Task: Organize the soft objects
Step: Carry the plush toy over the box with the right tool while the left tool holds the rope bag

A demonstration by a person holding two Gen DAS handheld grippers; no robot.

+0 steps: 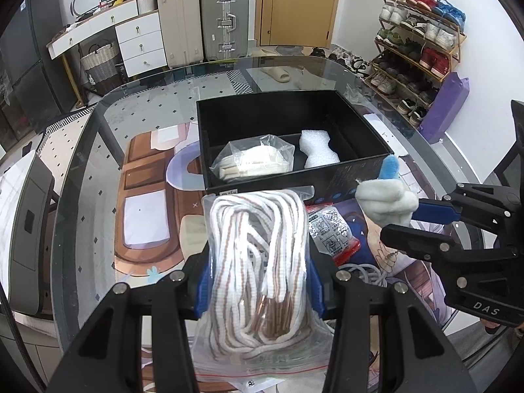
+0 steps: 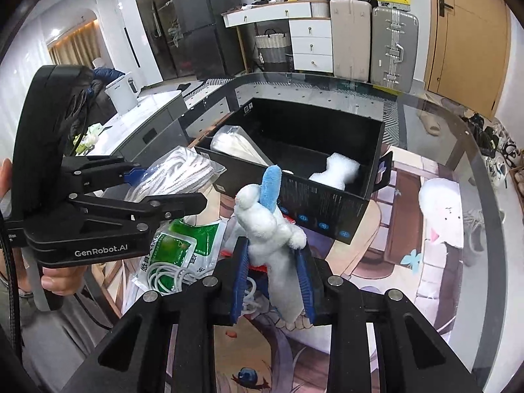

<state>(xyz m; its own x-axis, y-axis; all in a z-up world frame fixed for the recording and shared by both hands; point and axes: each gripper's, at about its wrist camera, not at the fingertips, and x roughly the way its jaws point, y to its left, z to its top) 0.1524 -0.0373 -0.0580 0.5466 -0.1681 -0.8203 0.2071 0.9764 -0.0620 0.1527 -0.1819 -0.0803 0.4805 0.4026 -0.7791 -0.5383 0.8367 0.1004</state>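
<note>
My left gripper (image 1: 258, 281) is shut on a clear zip bag of white and brown rope (image 1: 258, 262), held just in front of the black box (image 1: 294, 180); it also shows in the right wrist view (image 2: 177, 172). My right gripper (image 2: 271, 281) is shut on a white plush toy with a blue ear (image 2: 271, 222), held in front of the box's (image 2: 327, 209) near wall. The toy also shows in the left wrist view (image 1: 389, 196). The box holds a bagged cream cloth (image 1: 252, 160) and a white foam piece (image 1: 317, 147).
The glass table (image 1: 98, 150) carries a red-printed packet (image 1: 330, 232) and a white cable (image 1: 363, 271) under my grippers. A green packet (image 2: 177, 249) lies left of the toy. A shoe rack (image 1: 419, 42), suitcases (image 1: 222, 19) and drawers (image 1: 140, 42) stand behind.
</note>
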